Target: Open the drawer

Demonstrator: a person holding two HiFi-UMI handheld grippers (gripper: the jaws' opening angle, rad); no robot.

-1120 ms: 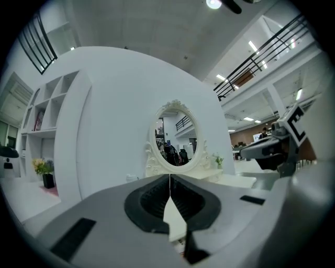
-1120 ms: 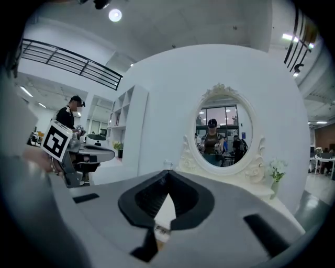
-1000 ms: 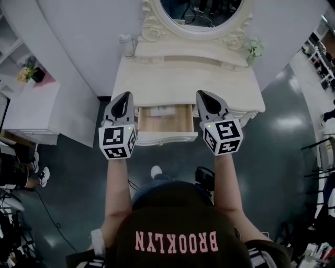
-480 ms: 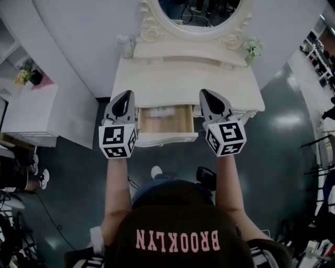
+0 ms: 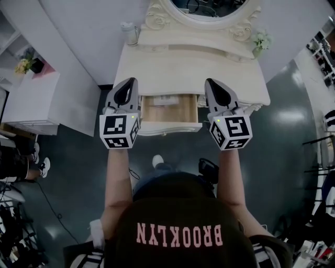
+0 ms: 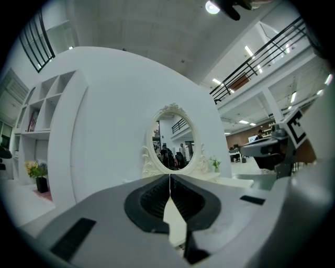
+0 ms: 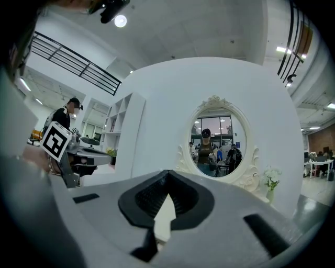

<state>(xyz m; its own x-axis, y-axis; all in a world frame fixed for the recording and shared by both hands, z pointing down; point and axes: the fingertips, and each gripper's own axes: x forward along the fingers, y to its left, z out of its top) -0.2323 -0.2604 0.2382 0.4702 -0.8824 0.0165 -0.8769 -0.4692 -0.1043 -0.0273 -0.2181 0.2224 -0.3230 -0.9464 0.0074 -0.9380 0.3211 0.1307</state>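
A cream dressing table (image 5: pixel 157 73) with an oval mirror (image 5: pixel 209 8) stands against the white wall. Its middle drawer (image 5: pixel 170 127) stands pulled out and shows a wooden bottom with a white paper (image 5: pixel 165 98) at the back. My left gripper (image 5: pixel 131 82) hovers level at the drawer's left side, jaws shut and empty. At the drawer's right side my right gripper (image 5: pixel 212 84) is also shut and empty. In the left gripper view the left gripper (image 6: pixel 169 180) points at the mirror (image 6: pixel 172 149). The right gripper (image 7: pixel 167 175) faces the mirror (image 7: pixel 217 144) too.
A small bottle (image 5: pixel 129 32) stands at the table's back left, a little potted plant (image 5: pixel 261 39) at its back right. A white shelf unit (image 5: pixel 31 104) with flowers (image 5: pixel 23 65) is at the left. A black object (image 5: pixel 208 170) and a shoe (image 5: pixel 156 160) are on the dark floor below the drawer.
Both grippers stay shut beside the open drawer, which has not moved. The head view has shifted a little, so table and grippers sit slightly higher in it.
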